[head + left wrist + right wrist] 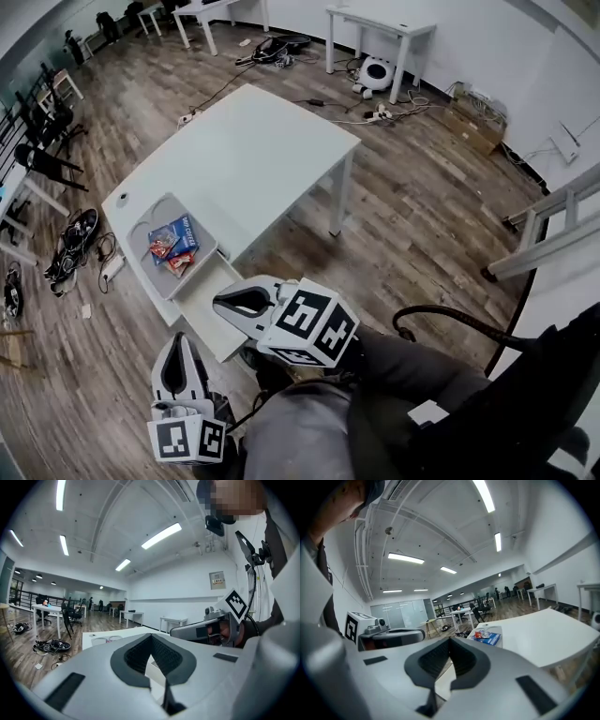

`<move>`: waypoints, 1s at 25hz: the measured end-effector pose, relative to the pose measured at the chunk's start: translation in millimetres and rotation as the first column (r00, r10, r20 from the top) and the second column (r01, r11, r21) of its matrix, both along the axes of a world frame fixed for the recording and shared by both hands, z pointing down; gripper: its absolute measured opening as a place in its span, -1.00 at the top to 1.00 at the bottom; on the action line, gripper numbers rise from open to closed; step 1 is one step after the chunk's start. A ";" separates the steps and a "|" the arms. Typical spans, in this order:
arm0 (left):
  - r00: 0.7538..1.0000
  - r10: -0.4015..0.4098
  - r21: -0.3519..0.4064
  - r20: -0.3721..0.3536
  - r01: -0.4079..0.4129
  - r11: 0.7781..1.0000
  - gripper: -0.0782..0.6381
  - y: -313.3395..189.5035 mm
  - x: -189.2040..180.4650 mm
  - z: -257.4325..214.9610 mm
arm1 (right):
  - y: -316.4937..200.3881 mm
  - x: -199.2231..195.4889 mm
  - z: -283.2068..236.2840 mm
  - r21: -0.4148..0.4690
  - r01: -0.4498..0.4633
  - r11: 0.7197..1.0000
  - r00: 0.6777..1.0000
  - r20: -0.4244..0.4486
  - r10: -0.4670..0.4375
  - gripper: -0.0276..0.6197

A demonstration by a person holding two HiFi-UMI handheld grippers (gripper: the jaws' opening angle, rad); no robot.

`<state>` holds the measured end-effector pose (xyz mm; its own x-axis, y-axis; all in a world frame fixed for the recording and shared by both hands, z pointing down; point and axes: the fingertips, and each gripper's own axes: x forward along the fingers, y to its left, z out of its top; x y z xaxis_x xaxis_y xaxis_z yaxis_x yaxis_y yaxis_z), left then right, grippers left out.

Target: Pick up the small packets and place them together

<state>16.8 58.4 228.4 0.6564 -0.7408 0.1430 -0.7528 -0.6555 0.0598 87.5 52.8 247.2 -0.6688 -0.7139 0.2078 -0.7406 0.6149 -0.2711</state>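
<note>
Holding off from the work: both tools hang close to the person's body, well apart from the table (262,141). Neither is over the tray (141,217).

- Left gripper (178,339): low, at the near left edge of the head view. Its own view shows the jaws brought together at the tips with nothing between them.
- Right gripper (221,302): a little higher, just beside the left one, pointing roughly toward the table's near end. Its jaws are closed too, with the pads meeting and empty.
- Small packets (172,242): lying in the grey tray at the near-left end of the table. One is blue and flat, with red ones touching or overlapping its near edge. The exact count is too small to tell. The right gripper view shows the same cluster (488,636) ahead, beyond the closed jaws.
- No stray packet is visible elsewhere on the table top.

Step in hand, as a judgement: no pick or place is under way. The packets already lie in one group, so gathering looks done or nearly done, and the hands are in a rest posture.

Next move, if any packet counts as unplaced: bring one gripper forward and down over the tray, part the jaws, then pinch a packet by its edge. These are thin, flat and likely slippery, so a shallow approach against the tray floor would be needed.
</note>
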 end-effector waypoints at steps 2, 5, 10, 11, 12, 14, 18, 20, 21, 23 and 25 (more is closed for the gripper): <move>1.000 0.011 -0.002 -0.004 -0.011 1.000 0.82 5.7 4.7 -3.8 | 5.9 3.5 -5.8 0.005 -0.008 1.000 1.000 -0.003 0.008 0.90; 1.000 0.017 0.003 -0.008 -0.017 1.000 0.82 10.0 2.5 -10.9 | 10.2 -0.4 -13.1 0.014 -0.009 1.000 1.000 -0.005 0.009 0.90; 1.000 0.021 0.014 -0.006 -0.021 1.000 0.82 9.7 1.0 -12.5 | 9.5 -3.8 -13.7 0.030 -0.005 1.000 1.000 -0.021 0.005 0.90; 1.000 0.022 0.016 -0.006 -0.022 1.000 0.82 9.2 0.2 -12.3 | 8.7 -4.8 -12.9 0.033 -0.005 0.999 1.000 -0.028 0.006 0.90; 1.000 0.024 0.018 -0.005 -0.024 1.000 0.82 8.8 -0.9 -11.8 | 7.6 -6.1 -12.2 0.035 -0.005 0.999 0.999 -0.032 0.007 0.90; 1.000 0.024 0.018 -0.002 -0.024 1.000 0.82 8.8 -3.4 -10.9 | 6.3 -9.6 -11.4 0.036 0.000 0.999 1.000 -0.031 0.001 0.90; 1.000 0.018 0.019 0.005 -0.018 1.000 0.82 9.6 -7.9 -12.7 | 7.3 -18.0 -12.6 0.034 0.022 0.999 0.999 -0.024 -0.022 0.90; 0.999 0.032 0.015 -0.001 -0.032 0.999 0.82 8.4 -3.8 -10.1 | 7.7 -15.1 -9.4 0.027 0.018 0.999 0.999 -0.029 -0.017 0.90; 0.999 0.043 0.011 -0.004 -0.043 0.999 0.82 7.7 0.1 -7.3 | 7.8 -11.1 -6.7 0.024 0.010 1.000 1.000 -0.030 -0.009 0.90; 0.998 0.060 0.007 -0.005 -0.060 0.998 0.82 4.7 7.4 -1.5 | 6.0 -3.1 -1.1 0.020 -0.008 1.000 1.000 -0.026 0.009 0.90; 0.998 0.066 0.005 0.002 -0.066 0.998 0.82 -0.7 10.0 2.5 | 0.1 0.5 2.9 0.020 -0.018 1.000 1.000 -0.013 0.018 0.90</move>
<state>26.9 57.7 230.9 0.7032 -0.6968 0.1410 -0.7083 -0.7037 0.0549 88.0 52.9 250.0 -0.6532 -0.7297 0.2020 -0.7549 0.6069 -0.2485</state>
